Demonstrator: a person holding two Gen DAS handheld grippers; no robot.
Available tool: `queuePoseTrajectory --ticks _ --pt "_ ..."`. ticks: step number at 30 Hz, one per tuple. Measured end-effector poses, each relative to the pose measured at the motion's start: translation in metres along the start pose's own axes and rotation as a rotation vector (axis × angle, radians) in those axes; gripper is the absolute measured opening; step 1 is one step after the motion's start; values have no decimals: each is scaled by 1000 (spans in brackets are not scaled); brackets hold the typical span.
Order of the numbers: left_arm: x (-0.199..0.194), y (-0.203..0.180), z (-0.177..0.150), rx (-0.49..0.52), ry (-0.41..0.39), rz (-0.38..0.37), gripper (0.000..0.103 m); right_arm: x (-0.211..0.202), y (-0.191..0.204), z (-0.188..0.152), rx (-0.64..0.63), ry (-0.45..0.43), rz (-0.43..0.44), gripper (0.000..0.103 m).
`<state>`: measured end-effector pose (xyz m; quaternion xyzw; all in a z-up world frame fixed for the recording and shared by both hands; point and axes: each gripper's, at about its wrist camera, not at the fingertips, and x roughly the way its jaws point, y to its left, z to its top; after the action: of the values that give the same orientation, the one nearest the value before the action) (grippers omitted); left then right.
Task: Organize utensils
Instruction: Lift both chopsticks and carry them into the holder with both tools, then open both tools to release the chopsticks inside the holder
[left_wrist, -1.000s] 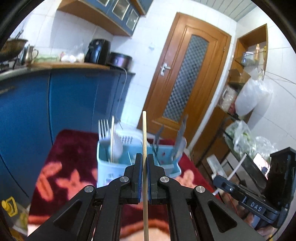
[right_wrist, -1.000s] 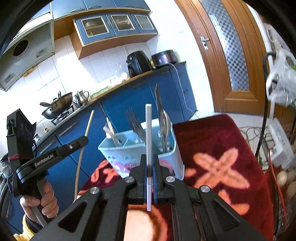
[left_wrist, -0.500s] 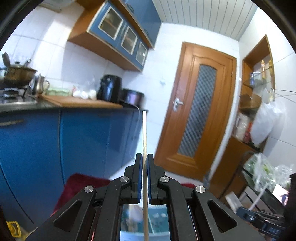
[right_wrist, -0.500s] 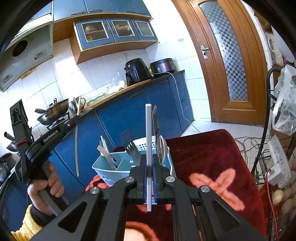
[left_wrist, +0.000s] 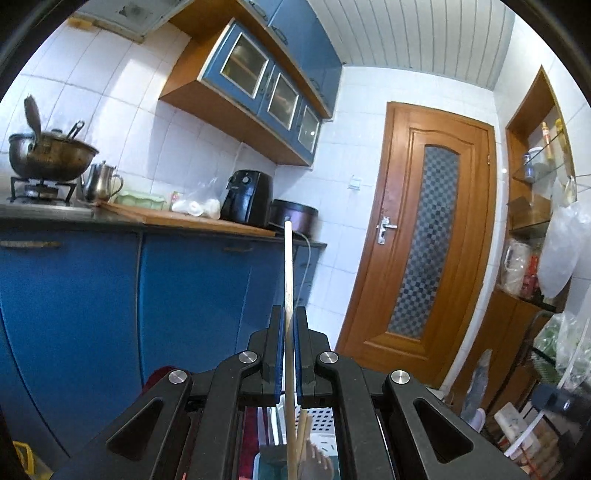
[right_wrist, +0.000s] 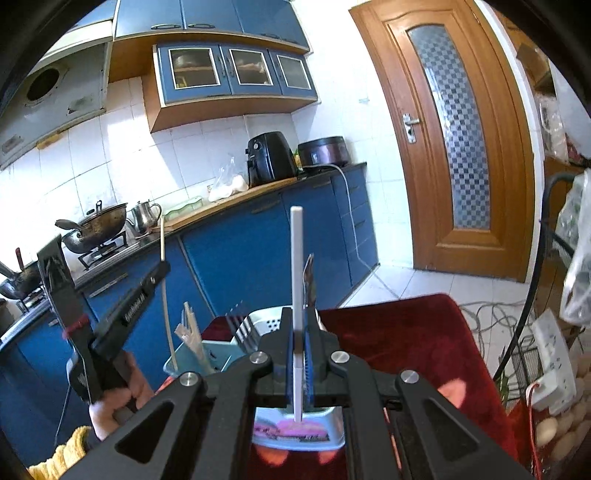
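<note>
The left gripper (left_wrist: 287, 328) clamps a wooden chopstick (left_wrist: 288, 291) upright, its lower end inside the blue utensil caddy (right_wrist: 177, 360), while the right gripper (right_wrist: 300, 343) pinches a white stick (right_wrist: 296, 280) just above that caddy.

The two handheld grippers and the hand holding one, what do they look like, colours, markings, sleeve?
Both are matte black plastic linkage frames with triangular cut-outs and round silver pivot bolts. The right gripper and left gripper have blue pads on their inner finger faces. The left one's side bears white lettering, too blurred to read, and a red band on its handle. The bare hand wears a yellow knit cuff.
</note>
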<state>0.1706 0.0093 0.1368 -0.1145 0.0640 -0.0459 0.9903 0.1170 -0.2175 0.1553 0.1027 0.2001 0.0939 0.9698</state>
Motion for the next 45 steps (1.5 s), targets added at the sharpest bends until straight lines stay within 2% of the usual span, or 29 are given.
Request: queuePoseTrajectory --ticks 8,15,20,22,33,38,45 --pt "9 6 -22 -2 43 9 4 28 7 -13 -85 1 -58 6" --pt "6 4 -29 7 69 -2 4 42 -4 -23 -21 76 -20 8" --pt "0 3 -32 29 85 6 4 37 -13 -25 44 84 22 31" --pt "-2 3 -33 26 92 6 4 34 -12 -25 53 76 26 35" --pt "-20 1 -40 47 116 -6 4 16 -14 -29 77 65 27 39" --pt "-24 4 -48 23 159 -20 5 7 -17 -32 92 65 31 40" --pt "-28 8 -49 -3 225 -35 13 -1 -21 -37 112 73 38 41"
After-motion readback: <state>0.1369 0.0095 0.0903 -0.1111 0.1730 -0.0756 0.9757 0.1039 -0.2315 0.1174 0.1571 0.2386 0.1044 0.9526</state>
